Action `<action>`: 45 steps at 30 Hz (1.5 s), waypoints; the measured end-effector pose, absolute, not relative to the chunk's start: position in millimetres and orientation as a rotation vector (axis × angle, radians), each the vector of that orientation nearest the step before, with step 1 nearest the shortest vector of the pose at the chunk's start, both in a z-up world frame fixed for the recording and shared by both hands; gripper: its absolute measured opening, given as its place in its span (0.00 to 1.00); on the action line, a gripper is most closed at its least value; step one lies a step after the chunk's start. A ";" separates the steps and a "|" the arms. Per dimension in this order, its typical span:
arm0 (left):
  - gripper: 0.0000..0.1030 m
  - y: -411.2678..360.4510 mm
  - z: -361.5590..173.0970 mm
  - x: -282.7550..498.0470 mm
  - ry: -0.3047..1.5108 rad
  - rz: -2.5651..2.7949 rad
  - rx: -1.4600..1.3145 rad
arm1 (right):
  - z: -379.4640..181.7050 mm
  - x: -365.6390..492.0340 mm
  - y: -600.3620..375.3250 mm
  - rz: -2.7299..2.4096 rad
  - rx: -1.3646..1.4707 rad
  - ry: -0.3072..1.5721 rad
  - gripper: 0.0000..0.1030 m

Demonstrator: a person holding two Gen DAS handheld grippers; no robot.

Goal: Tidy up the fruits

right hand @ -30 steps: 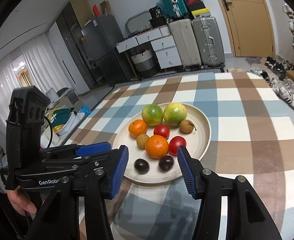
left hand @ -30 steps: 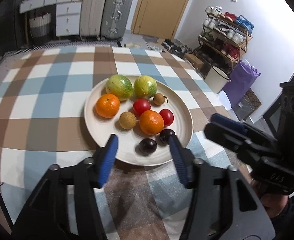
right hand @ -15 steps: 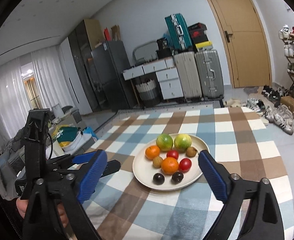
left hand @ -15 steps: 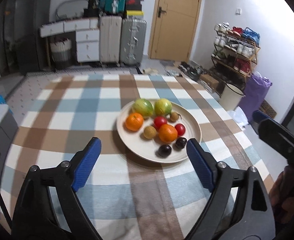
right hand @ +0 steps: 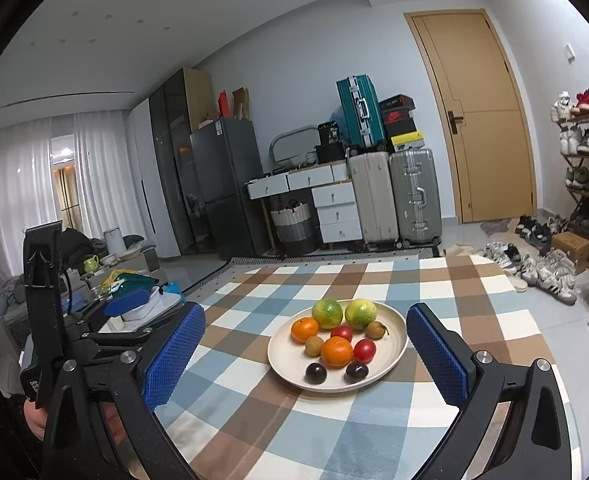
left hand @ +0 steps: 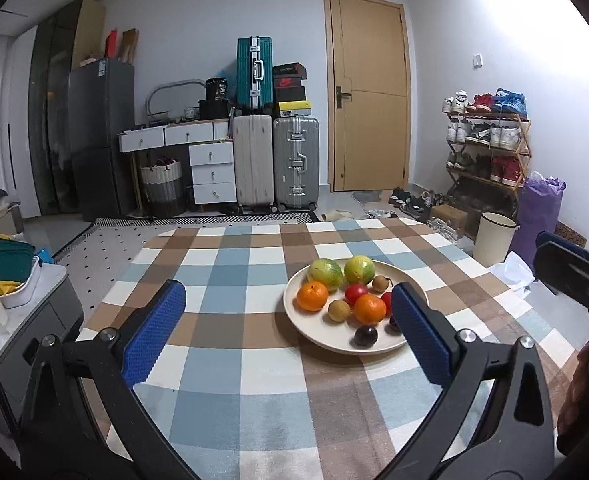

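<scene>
Left gripper (left hand: pixel 288 330) and right gripper (right hand: pixel 304 354) just spread wide, empty | plate (right hand: pixel 394 354): round fruit packed touching | risk: dark plum (right hand: pixel 315 373) at 6 o'clock nudged off rim onto worktop (right hand: pixel 434 292)

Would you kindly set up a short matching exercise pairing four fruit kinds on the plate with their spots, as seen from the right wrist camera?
Column one:
1. green citrus pair
2. dark plums
3. brown stemmed fruit
4. mandarin nearest the left rim

Column two:
A. at the near edge of the plate
B. at the far edge of the plate
C. just left of the left green citrus, slightly nearer
D. just right of the right green citrus, slightly nearer

Pairs: 1-B, 2-A, 3-D, 4-C
</scene>
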State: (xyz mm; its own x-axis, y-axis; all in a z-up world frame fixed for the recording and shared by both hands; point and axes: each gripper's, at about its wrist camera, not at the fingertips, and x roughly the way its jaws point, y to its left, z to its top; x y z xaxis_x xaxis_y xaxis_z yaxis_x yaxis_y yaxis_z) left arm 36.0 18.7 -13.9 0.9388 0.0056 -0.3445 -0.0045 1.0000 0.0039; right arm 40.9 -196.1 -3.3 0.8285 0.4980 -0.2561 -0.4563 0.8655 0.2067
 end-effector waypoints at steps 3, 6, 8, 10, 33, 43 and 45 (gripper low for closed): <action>0.99 21.5 -18.9 30.8 0.333 0.012 -0.008 | -8.2 35.0 -193.9 0.493 0.096 0.285 0.99; 0.99 23.9 -25.7 26.6 0.319 0.021 -0.011 | -14.6 30.2 -190.2 0.480 0.068 0.273 1.00; 0.99 25.0 -32.3 25.8 0.307 0.026 -0.012 | -19.7 28.1 -190.4 0.475 0.071 0.263 1.00; 0.99 26.0 -38.6 26.3 0.305 0.035 -0.016 | -25.1 26.7 -190.8 0.465 0.073 0.250 1.00; 0.99 31.0 -69.1 40.0 0.325 0.027 -0.004 | -59.6 49.1 -174.0 0.389 -0.043 0.342 1.00; 0.99 30.7 -68.5 39.4 0.324 0.030 -0.005 | -61.5 47.5 -174.1 0.394 -0.040 0.347 1.00; 0.99 31.6 -69.3 40.4 0.324 0.032 -0.005 | -61.8 47.6 -174.6 0.393 -0.041 0.346 1.00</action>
